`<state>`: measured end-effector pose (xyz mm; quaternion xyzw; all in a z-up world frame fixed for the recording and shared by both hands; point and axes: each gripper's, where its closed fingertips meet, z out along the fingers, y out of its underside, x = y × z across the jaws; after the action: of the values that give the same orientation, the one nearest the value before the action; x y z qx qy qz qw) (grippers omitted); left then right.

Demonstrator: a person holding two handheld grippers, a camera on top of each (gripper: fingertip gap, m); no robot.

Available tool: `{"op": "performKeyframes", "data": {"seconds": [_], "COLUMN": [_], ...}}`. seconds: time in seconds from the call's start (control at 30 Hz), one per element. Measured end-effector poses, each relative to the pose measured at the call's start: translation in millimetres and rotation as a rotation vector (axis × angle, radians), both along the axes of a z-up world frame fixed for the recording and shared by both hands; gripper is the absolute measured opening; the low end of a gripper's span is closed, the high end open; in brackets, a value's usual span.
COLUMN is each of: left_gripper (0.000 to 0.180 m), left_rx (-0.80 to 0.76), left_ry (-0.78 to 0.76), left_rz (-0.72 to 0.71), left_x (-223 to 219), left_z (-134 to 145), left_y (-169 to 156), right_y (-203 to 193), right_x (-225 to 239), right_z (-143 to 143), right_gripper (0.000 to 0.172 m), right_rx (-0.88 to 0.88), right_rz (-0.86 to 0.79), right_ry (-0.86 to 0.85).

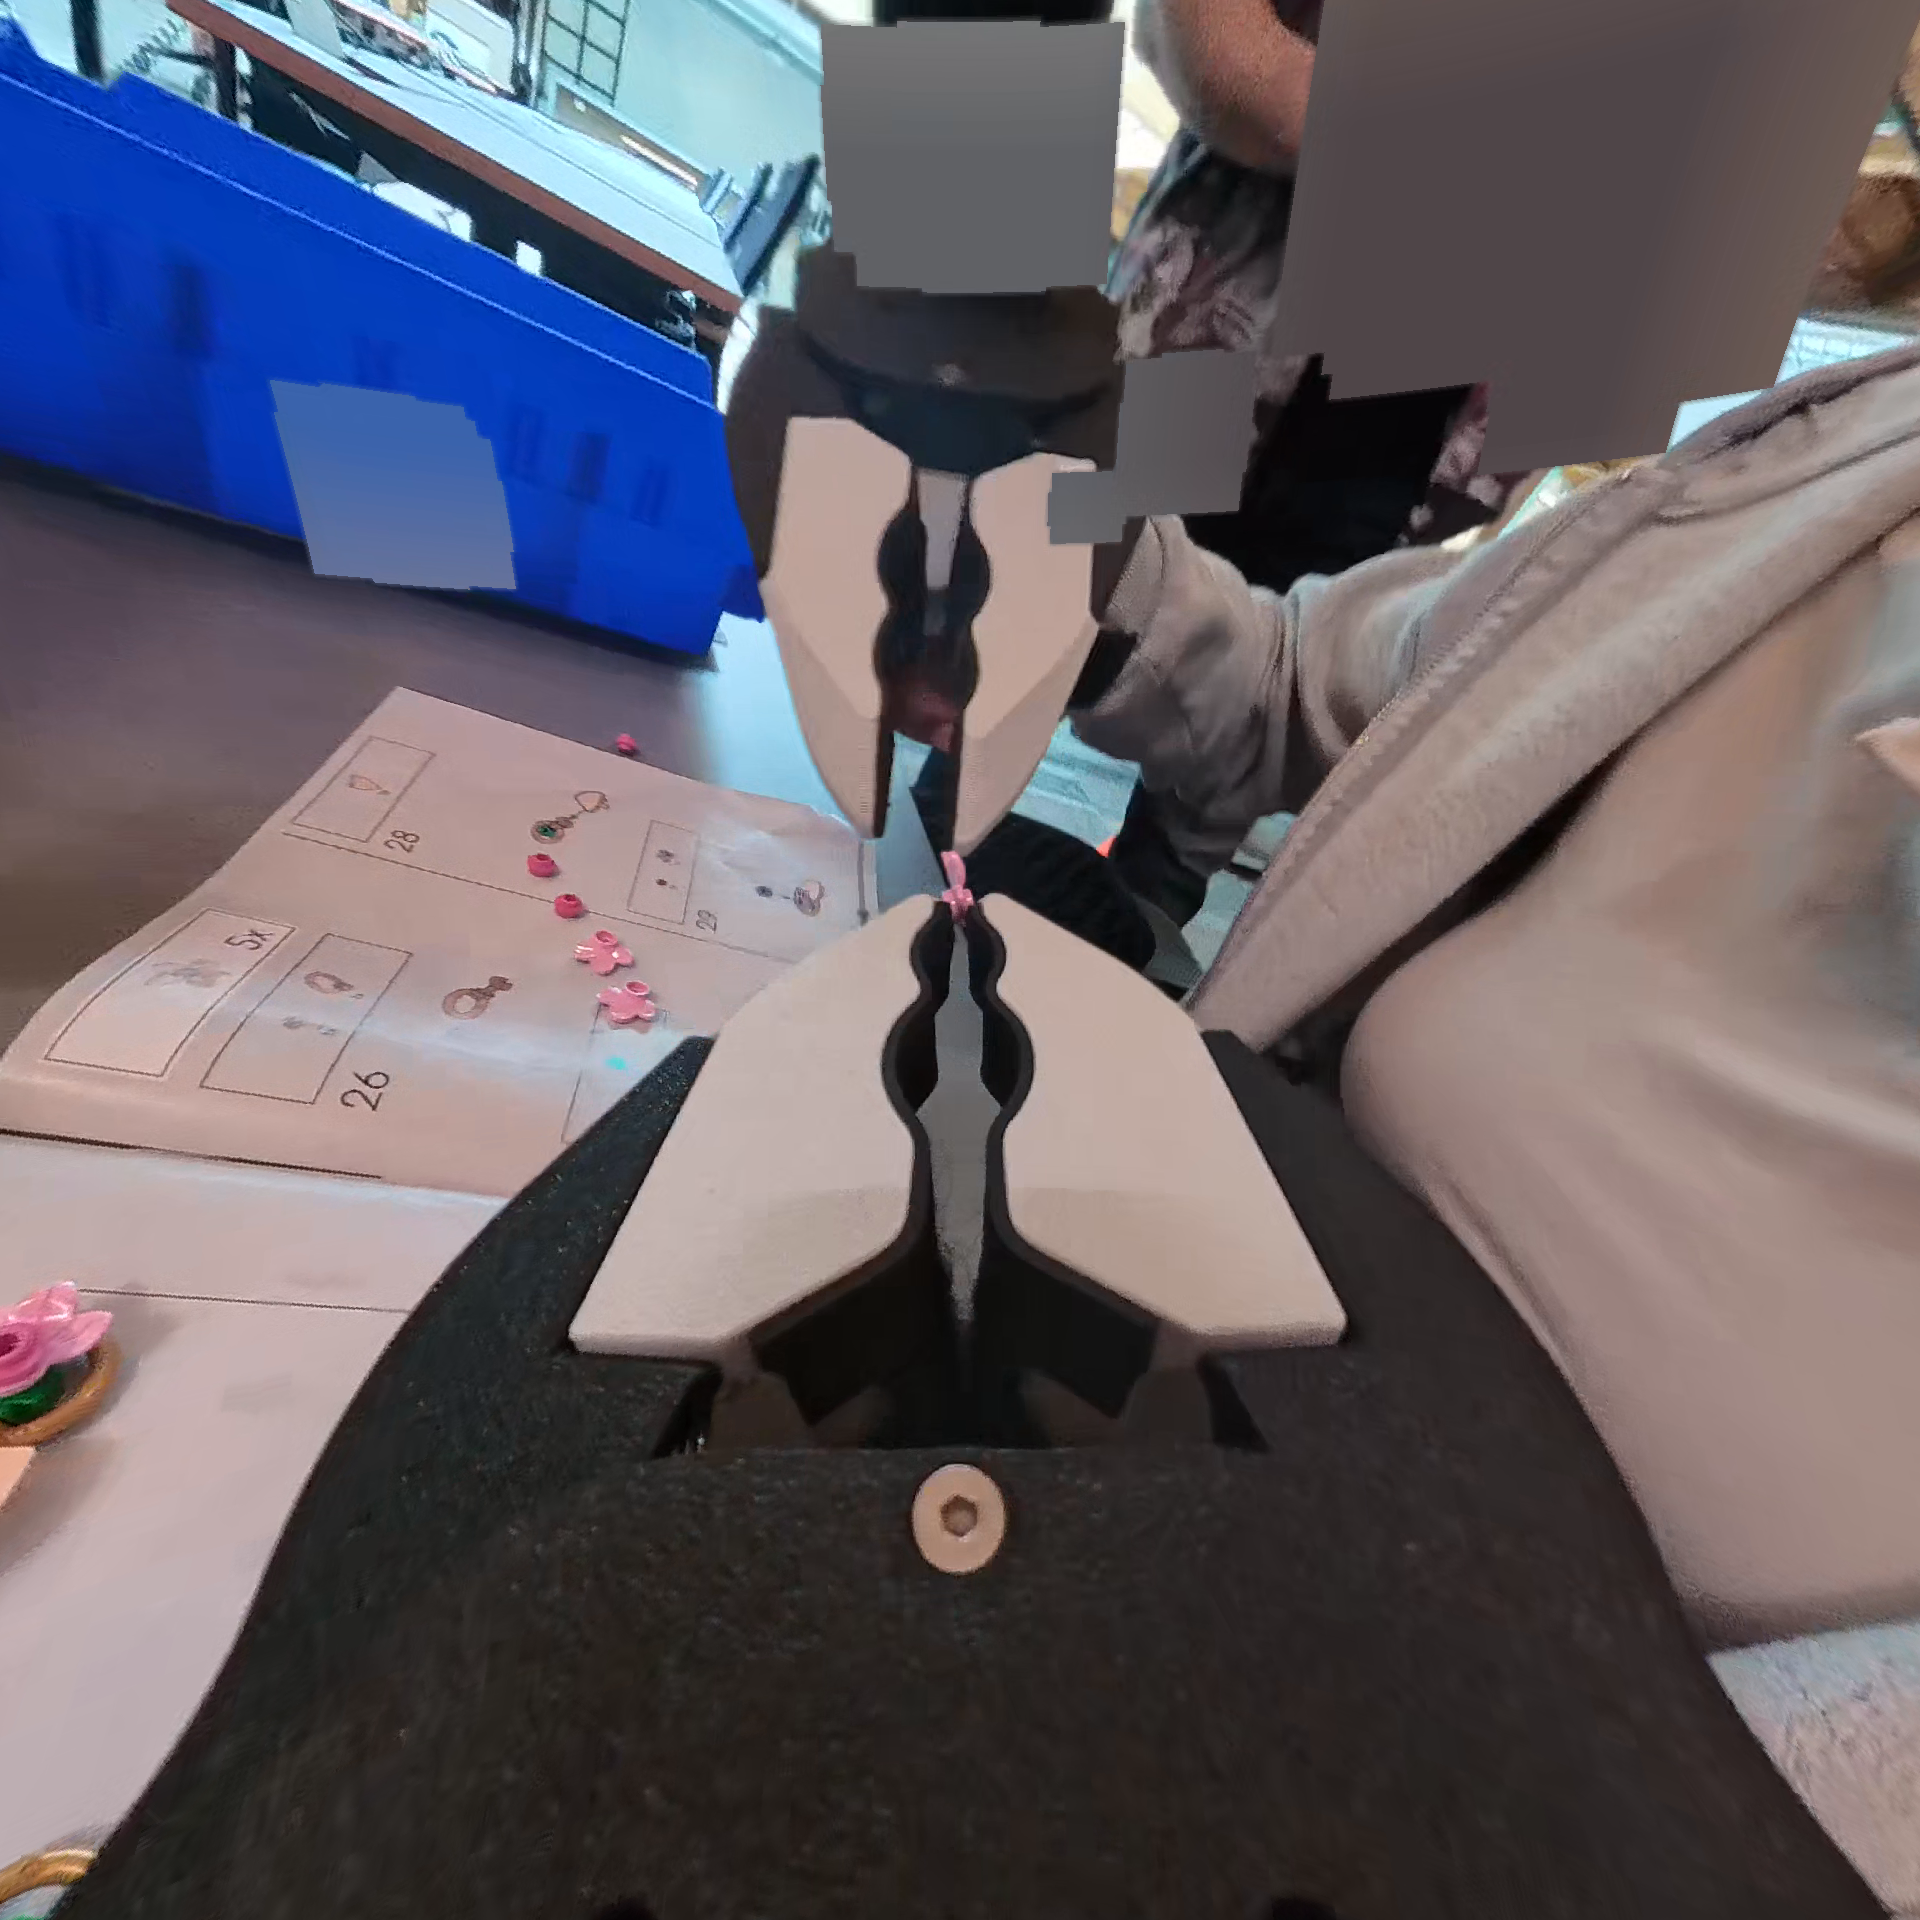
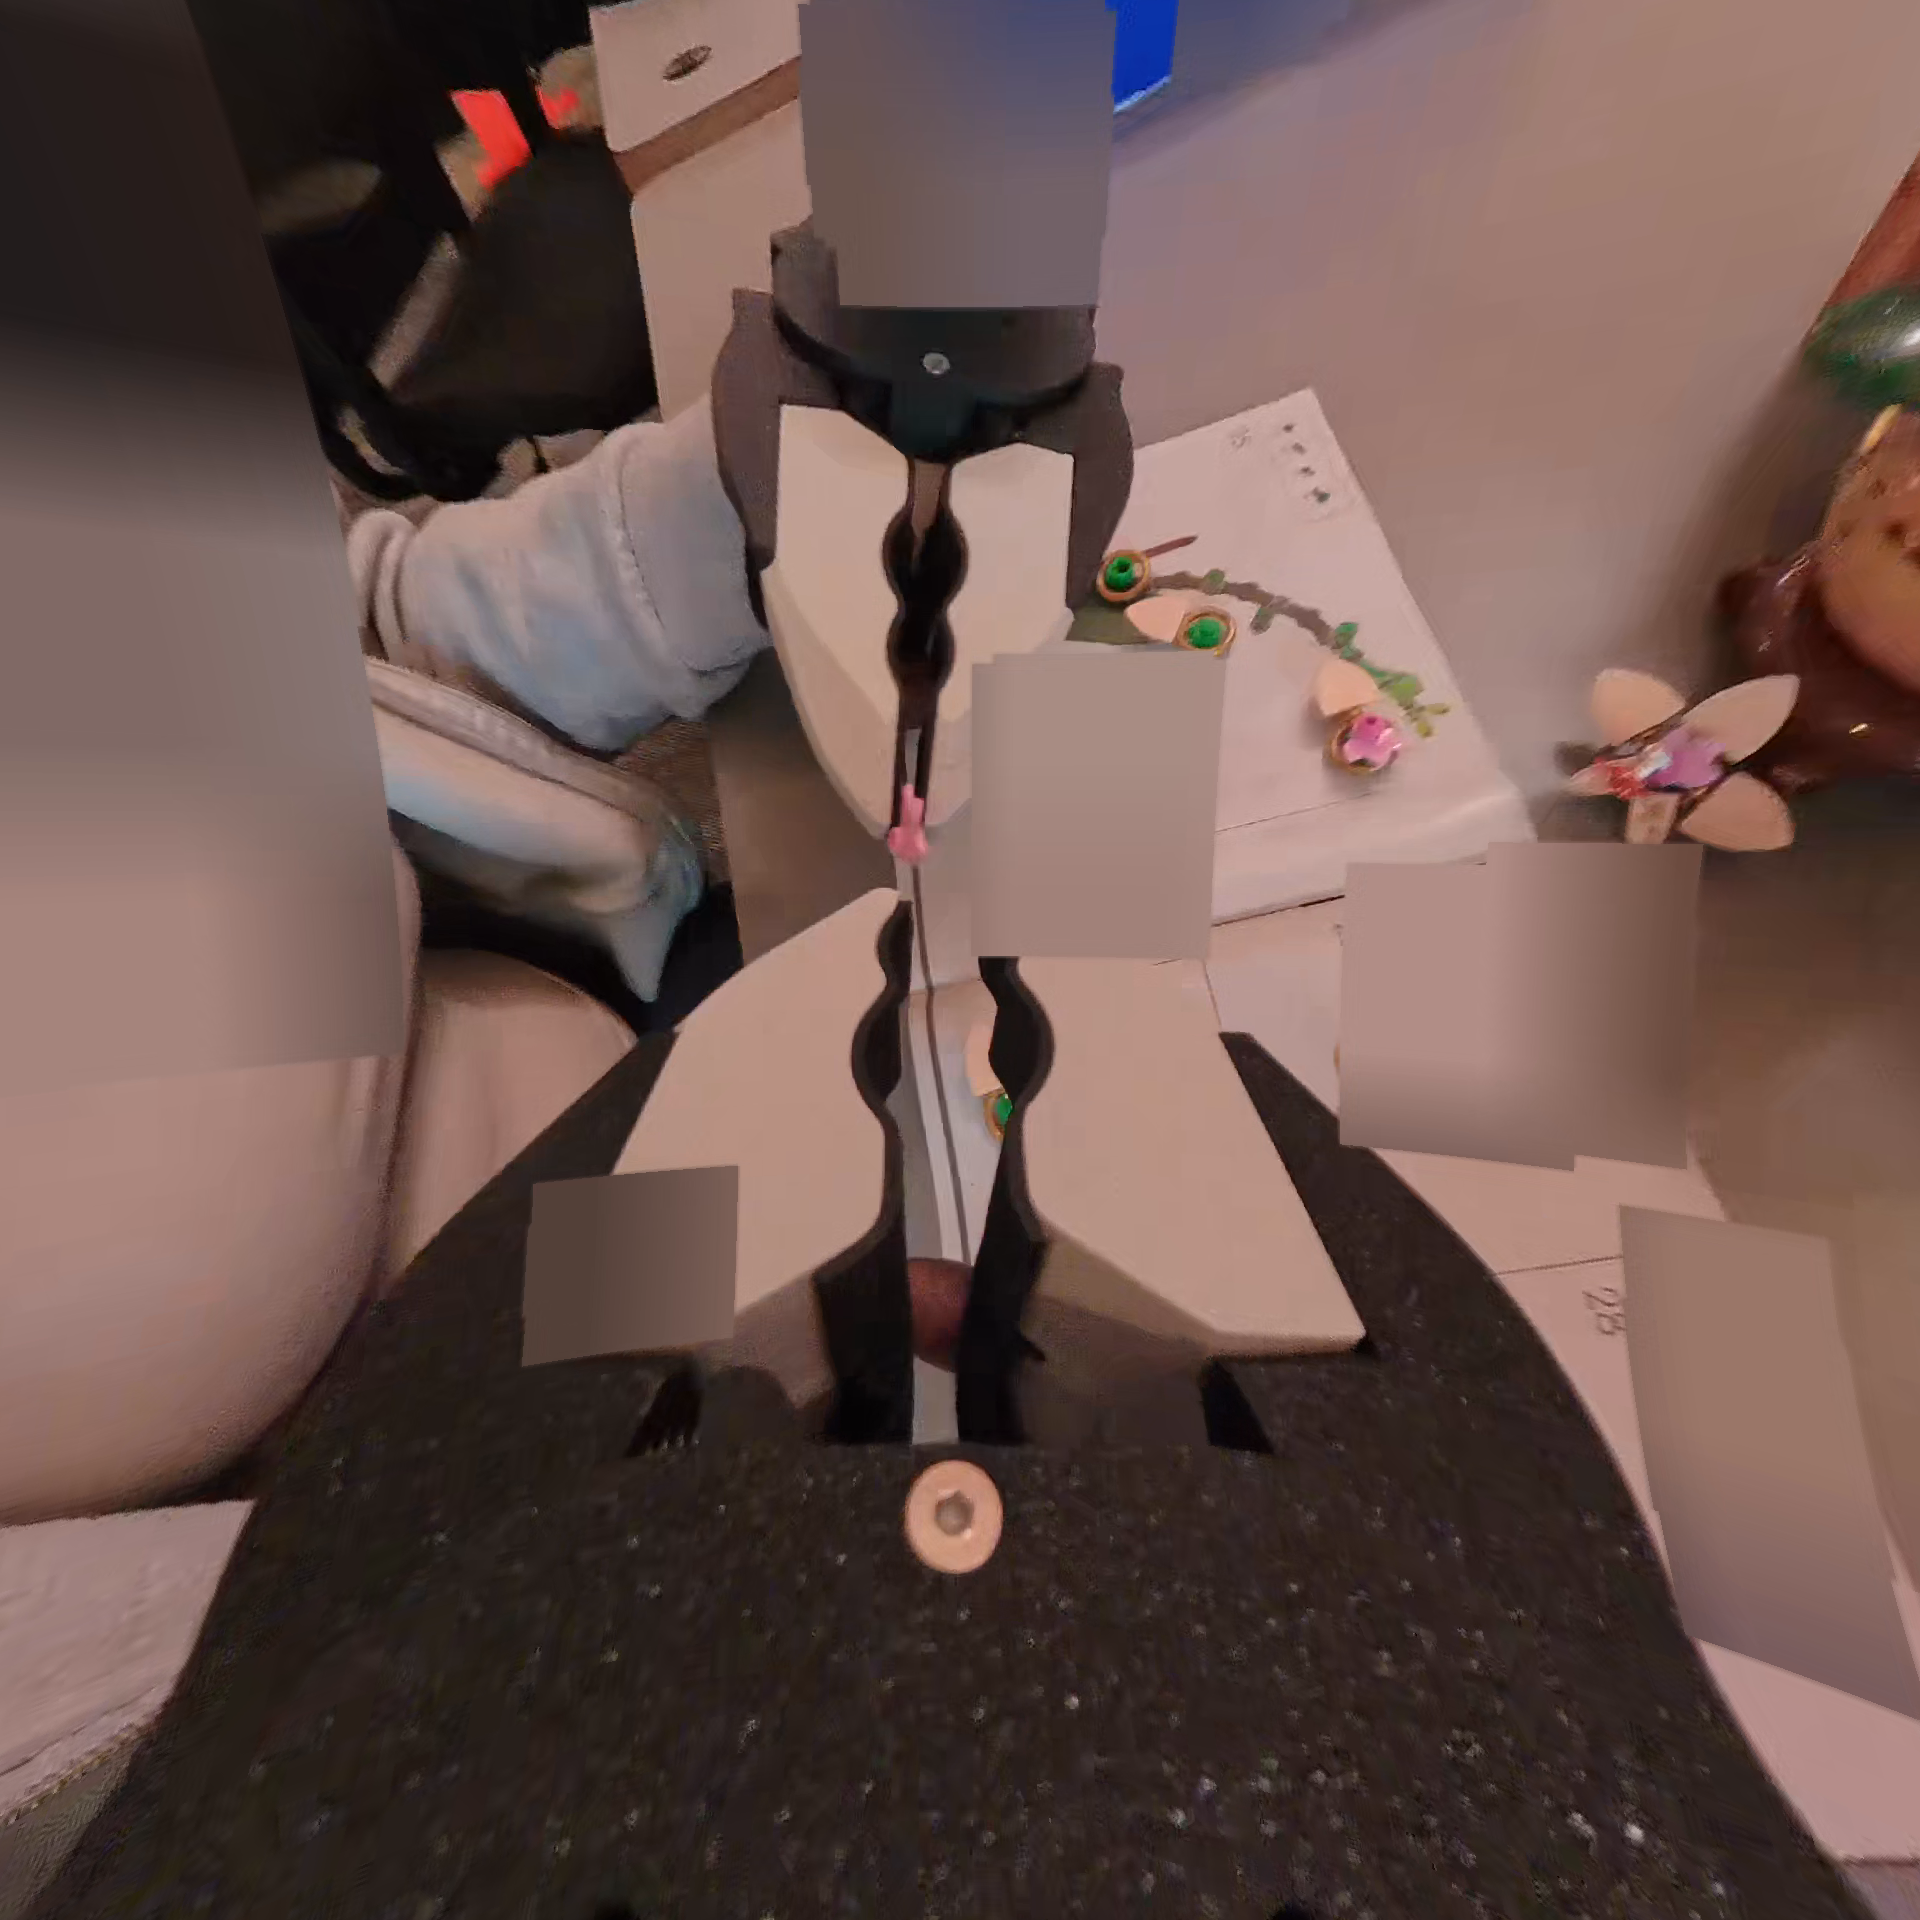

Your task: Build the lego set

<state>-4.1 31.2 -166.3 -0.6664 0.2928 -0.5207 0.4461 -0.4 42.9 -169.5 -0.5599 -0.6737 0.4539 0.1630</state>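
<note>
Two grippers meet tip to tip above the booklet [image 1: 436,935]. Your left gripper [image 1: 958,914] pinches the pink piece [image 1: 954,883]; your right gripper [image 2: 914,914] stands slightly parted, empty, just beside it.

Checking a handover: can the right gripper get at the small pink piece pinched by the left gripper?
Probably yes: the pink piece sticks out past the fingers of the left gripper, and the right gripper faces it, fingers parted, nothing between.
</note>
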Motion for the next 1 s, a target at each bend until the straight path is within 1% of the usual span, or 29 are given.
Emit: {"op": "performKeyframes", "data": {"seconds": [0.2,0.3,0.37,0.4,0.43,0.47,0.53,0.6,0.63,0.7,0.77,0.87,0.97,1.0], "left_gripper": [0.003,0.003,0.003,0.005,0.014,0.024,0.035,0.037,0.036,0.036,0.035,0.027,0.015,0.015], "left_rx": [-0.004,-0.001,0.023,0.058,0.118,0.204,0.432,0.624,0.682,0.735,0.768,0.786,0.812,0.806], "left_ry": [0.049,0.076,0.084,0.085,0.096,0.123,0.186,0.221,0.244,0.310,0.371,0.404,0.387,0.388], "left_rz": [-0.034,-0.037,-0.022,-0.001,0.043,0.111,0.247,0.387,0.424,0.447,0.463,0.476,0.487,0.479], "left_x": [7,9,8,6,4,0,-5,-8,-7,-4,-3,-2,-4,-4], "left_z": [-7,-11,-11,-9,-6,-2,10,26,29,26,22,20,26,25], "left_y": [-4,-5,-3,0,5,12,20,26,27,29,32,33,31,31], "right_y": [-10,-18,-17,-16,-12,-7,7,21,23,22,21,17,14,14], "right_x": [-5,-6,-6,-7,-8,-10,-12,-12,-12,-12,-13,-15,-16,-16], "right_z": [-5,-8,-8,-6,-2,7,26,31,29,27,29,28,28,27], "right_gripper": [0.009,0.001,0.000,0.000,0.000,0.000,0.000,0.000,0.000,0.000,0.000,0.000,0.000,0.000], "right_rx": [-0.093,-0.146,-0.182,-0.225,-0.291,-0.388,-0.667,-0.908,-0.988,-1.120,-1.205,-1.207,-1.202,-1.200], "right_rz": [0.036,0.054,0.030,-0.002,-0.046,-0.107,-0.259,-0.385,-0.429,-0.472,-0.486,-0.497,-0.501,-0.506], "right_ry": [0.008,0.010,0.023,0.043,0.073,0.126,0.249,0.335,0.354,0.393,0.419,0.424,0.420,0.418]}}
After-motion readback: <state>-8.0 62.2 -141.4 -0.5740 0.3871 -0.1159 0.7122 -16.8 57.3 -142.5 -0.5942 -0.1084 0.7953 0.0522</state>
